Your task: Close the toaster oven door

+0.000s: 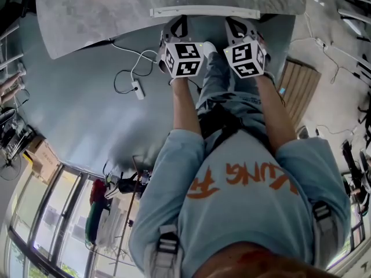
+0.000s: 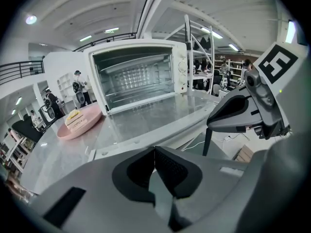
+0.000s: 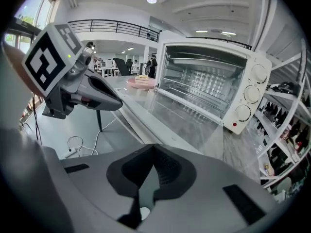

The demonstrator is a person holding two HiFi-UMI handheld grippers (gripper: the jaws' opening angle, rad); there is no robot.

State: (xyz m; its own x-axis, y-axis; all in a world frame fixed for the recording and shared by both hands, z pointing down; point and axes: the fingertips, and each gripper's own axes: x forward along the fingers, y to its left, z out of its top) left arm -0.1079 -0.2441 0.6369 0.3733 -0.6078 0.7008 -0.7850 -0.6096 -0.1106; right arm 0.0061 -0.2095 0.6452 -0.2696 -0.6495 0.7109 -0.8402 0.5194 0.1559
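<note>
Toaster oven [image 3: 214, 89], white, stands on marble worktop [image 1: 87, 16], set back from the person's edge. Cavity is empty, wire rack visible inside. Oven door [image 2: 146, 113] is open, folded down flat over the worktop and reaching toward the near edge. Its white handle bar [image 1: 204, 11] runs along that edge.

Person stands at the worktop in a light blue shirt [image 1: 243, 207] with orange print. Both forearms stretch forward, one gripper in each hand.

Left gripper [image 1: 177, 25] and right gripper [image 1: 239, 25] are side by side, well below the oven and just beside the door handle. Cannot tell if either touches it. Marker cubes face up at the head camera.

Left gripper fingers [image 2: 167, 166] are pressed together, nothing between them. Right gripper fingers [image 3: 165, 169] are likewise closed tight and empty. Each gripper shows in the other's view, dark tips pointing toward the worktop edge.

Pink plate [image 2: 87, 123] sits on the worktop just beside the oven, on the person's left, with a pale yellow piece of food [image 2: 74, 118] on it.

Three round knobs [image 3: 251, 95] are stacked on the oven's right panel, with a small red lamp [image 3: 235, 124] below them. White cable [image 1: 130, 77] lies looped on the grey floor [image 1: 75, 114] under the worktop.
</note>
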